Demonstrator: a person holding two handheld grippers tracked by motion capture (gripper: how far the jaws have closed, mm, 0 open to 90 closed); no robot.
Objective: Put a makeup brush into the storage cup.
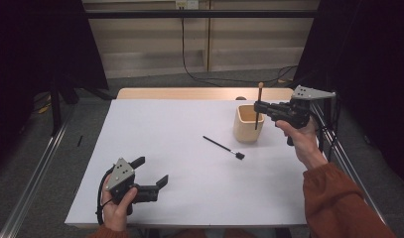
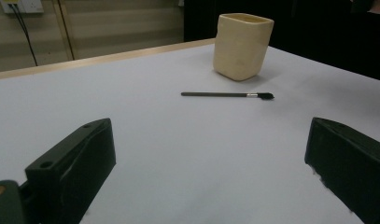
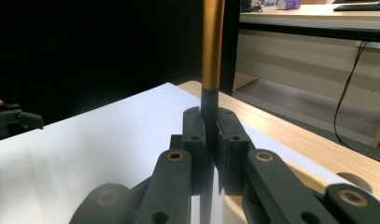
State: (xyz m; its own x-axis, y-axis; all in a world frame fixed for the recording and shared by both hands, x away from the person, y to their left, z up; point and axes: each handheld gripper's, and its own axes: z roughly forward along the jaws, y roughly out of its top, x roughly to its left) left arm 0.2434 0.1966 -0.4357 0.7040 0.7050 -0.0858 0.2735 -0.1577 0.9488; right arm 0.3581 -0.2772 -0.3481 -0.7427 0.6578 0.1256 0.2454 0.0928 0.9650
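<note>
Two brushes are in play on the white bench. One, a long brush with a wooden handle, is clamped between the closed fingers of the right gripper, which the person's right hand holds above the far right part of the bench; the brush stands nearly upright, its lower end reaching down into the open top of the pale wooden cup. From the right gripper view the orange-brown handle rises straight up out of the pinched fingers, turning dark just above the grip. The other brush, a thin black brush, lies flat on the bench near the cup, on its near left side and apart from it, its bristle end pointing toward the near right. In the left gripper view this black brush lies just in front of the cup. The left gripper rests low at the near left of the bench, its fingers spread wide apart and holding nothing.
</note>
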